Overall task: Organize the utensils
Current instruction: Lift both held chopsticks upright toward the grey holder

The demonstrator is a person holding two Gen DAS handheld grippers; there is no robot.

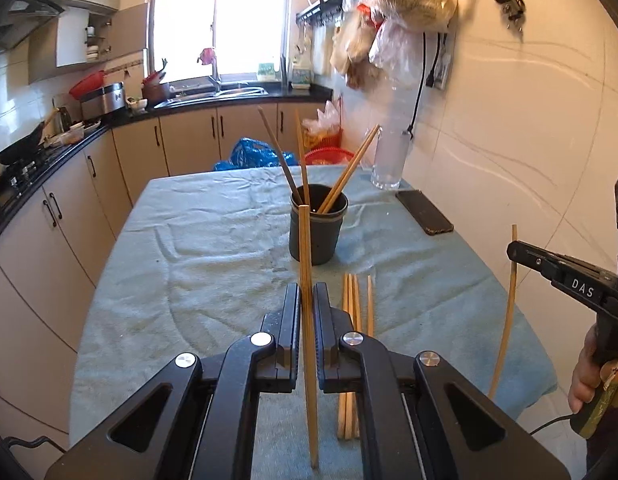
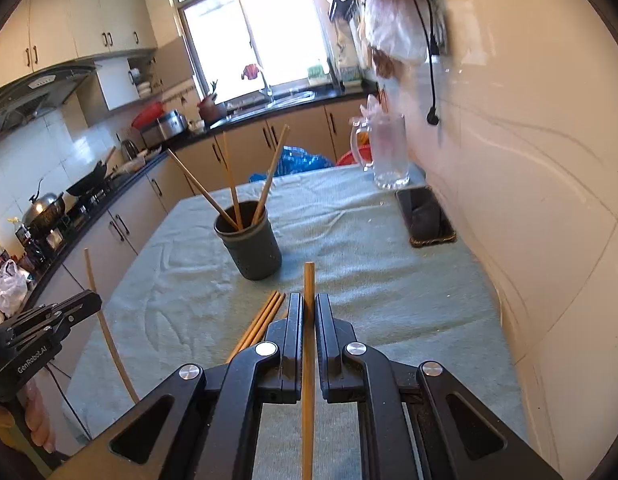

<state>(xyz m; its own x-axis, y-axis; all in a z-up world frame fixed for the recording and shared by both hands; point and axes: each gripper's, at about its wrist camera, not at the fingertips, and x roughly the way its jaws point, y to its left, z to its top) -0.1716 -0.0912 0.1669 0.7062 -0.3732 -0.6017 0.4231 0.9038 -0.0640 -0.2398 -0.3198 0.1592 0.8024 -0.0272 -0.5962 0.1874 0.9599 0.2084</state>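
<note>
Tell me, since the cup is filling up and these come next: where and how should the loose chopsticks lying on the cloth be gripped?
Grip one loose chopstick near its middle, coming straight down from above with the jaws across its width. The bundle lies flat on the cloth, sticks side by side and nearly touching, so the outermost one, slightly apart, is probably easiest to pinch alone.

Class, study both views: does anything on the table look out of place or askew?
Yes. Several loose wooden chopsticks lie flat on the pale blue cloth beside the dark cylindrical holder, while those inside the holder lean apart at different angles.
</note>
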